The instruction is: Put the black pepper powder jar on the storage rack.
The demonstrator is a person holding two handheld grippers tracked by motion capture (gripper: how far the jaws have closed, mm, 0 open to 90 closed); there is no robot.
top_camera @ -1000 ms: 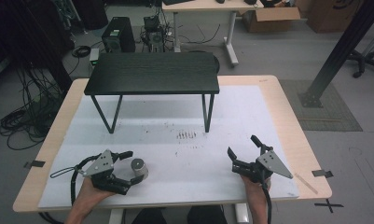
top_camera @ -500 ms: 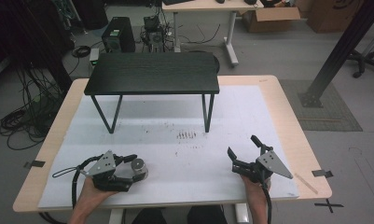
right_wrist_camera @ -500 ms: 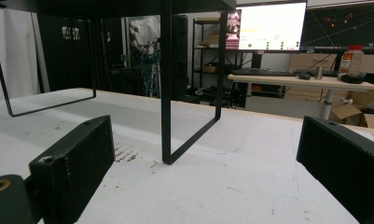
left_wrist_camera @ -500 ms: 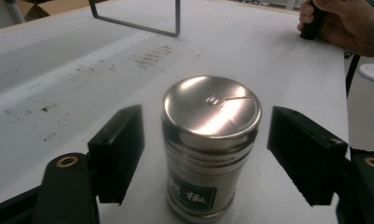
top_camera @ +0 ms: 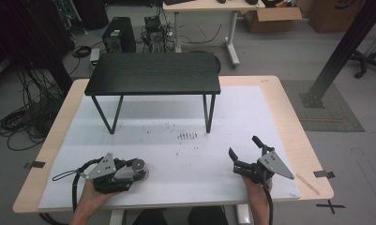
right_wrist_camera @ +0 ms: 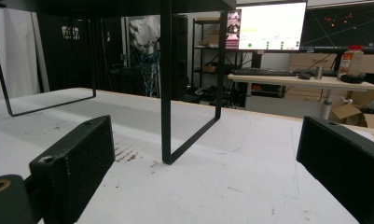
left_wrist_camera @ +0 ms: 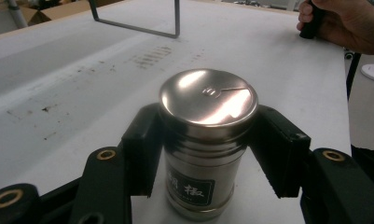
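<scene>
The left gripper (left_wrist_camera: 205,154), its jaws just closed, apparently clamps the upright, shiny cylindrical steel canister (left_wrist_camera: 204,140), vertical-axised and well left of the empty, spread-jawed right gripper (top_camera: 248,154), before the black metal-legged shelf (top_camera: 153,75).

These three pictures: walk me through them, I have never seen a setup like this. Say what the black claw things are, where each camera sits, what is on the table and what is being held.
A person sits at a table covered by a white mat and holds a hand tool with two black jaws in each hand. The high view looks down from above the person. The other two cameras ride on the tools and look along their jaws.

The left gripper has just been closing its jaws; they now press both sides of a steel canister standing upright on the mat, also seen at the person's left from above. The right gripper is open with nothing between its jaws. A small black bench stands farther back on the mat.
</scene>
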